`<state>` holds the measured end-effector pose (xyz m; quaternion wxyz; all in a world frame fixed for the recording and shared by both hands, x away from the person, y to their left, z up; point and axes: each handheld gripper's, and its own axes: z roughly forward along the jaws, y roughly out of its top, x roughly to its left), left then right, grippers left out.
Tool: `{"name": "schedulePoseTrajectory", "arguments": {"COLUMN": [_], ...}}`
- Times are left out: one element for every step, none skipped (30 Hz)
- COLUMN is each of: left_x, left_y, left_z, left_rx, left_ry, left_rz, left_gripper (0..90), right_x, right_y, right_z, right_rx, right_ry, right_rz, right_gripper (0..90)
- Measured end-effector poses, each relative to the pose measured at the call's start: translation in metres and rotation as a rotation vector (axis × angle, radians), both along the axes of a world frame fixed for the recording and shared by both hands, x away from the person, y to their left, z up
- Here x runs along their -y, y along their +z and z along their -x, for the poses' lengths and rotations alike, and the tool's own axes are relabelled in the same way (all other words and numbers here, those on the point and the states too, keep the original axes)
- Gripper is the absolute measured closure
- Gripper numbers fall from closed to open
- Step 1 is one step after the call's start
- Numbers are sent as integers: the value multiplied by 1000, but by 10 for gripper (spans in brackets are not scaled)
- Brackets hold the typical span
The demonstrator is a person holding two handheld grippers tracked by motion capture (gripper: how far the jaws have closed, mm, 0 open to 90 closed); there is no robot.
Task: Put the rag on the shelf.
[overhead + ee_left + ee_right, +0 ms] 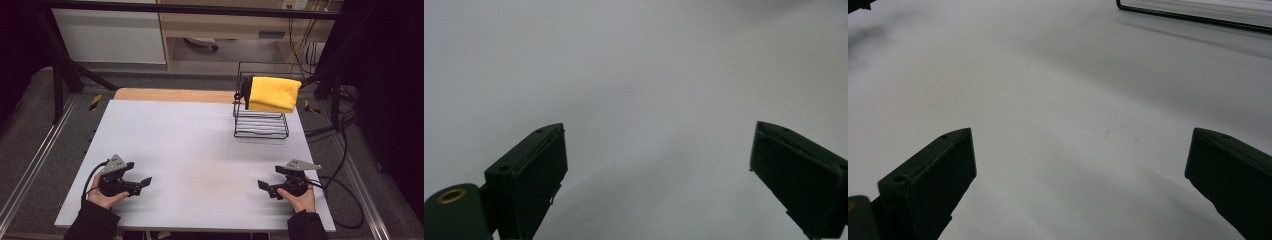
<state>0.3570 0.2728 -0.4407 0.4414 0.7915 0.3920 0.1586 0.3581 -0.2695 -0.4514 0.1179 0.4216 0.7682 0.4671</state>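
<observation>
High view: both tools (pixel 146 182) (pixel 262 184) agape.

A lab recording bay.
We see a white counter (pixel 200 145) framed by black metal struts (pixel 70 65), bundled cables (pixel 300 40) and hazard-striped tape (pixel 95 101) on grey carpet.

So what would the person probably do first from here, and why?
Probably carry the right gripper forward toward the yellow cloth draped over the black wire rack. Both grippers sit open and empty near the table's front edge, the left gripper farther away, and the cloth is the one loose thing there to grasp.
</observation>
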Motion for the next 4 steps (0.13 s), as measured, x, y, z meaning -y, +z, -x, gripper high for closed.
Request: {"name": "schedulePoseTrajectory", "arguments": {"left_x": [0,0,0,0], "left_y": [0,0,-1,-1], "left_z": [0,0,0,0], "left_rx": [0,0,-1,-2], "left_ry": [0,0,-2,-4], "left_rz": [1,1,-4,-7], "left_gripper": [82,82,82,82], "right_x": [0,0,0,-1], "right_y": [0,0,0,-1], "right_z": [0,0,0,0], "right_rx": [-2,-3,-8,-7], "right_ry": [-2,0,1,2], "right_rz": [-1,2,4,5], "right_gripper": [7,7,7,7]}}
